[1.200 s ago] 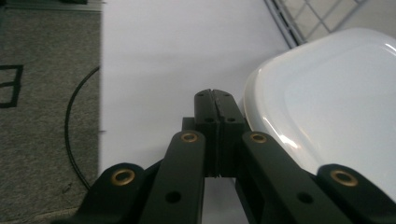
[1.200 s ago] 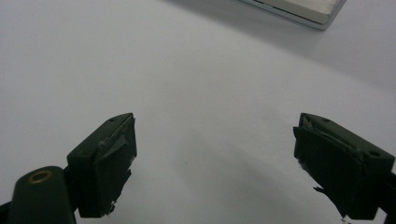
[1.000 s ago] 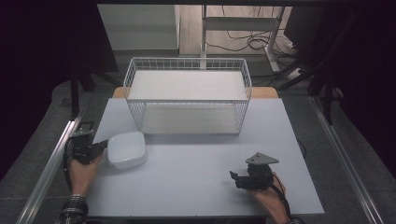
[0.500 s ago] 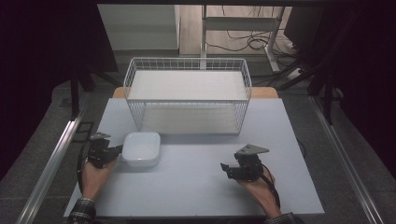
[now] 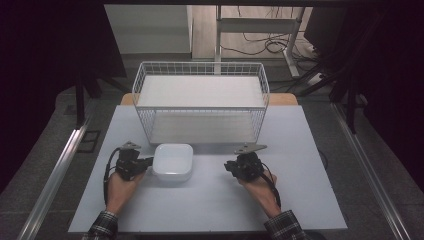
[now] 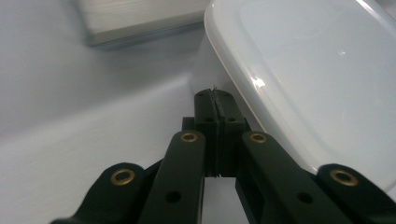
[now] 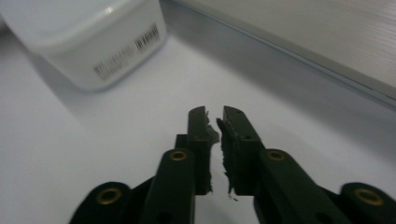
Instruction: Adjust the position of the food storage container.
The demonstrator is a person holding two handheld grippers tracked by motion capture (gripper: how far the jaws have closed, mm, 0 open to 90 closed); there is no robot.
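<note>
- The white, square, rounded-corner plastic container sits upright on the pale grey-blue tabletop, just in front of the white wire-mesh basket and left of the table's middle.
- The left gripper, black and held in the person's left hand, lies at the container's left side. In the left gripper view its jaws are pressed flat together with nothing between them, and their tips sit against or just short of the container's side wall, under its rim; contact cannot be told for certain.
- The right gripper, black with a grey three-cornered plate on top, is held in the person's right hand to the right of the container, apart from it, with bare table between them.
- In the right gripper view its jaws stand nearly closed, a thin slit between their frayed pads, and they grip nothing. They point toward the table surface between the container and the basket's base.
- On the container's side wall facing the right gripper is a printed barcode and beside it a block of small grey print; both are too blurred to read.
- Both sleeves at the lower edge of the high view are plaid.
</note>
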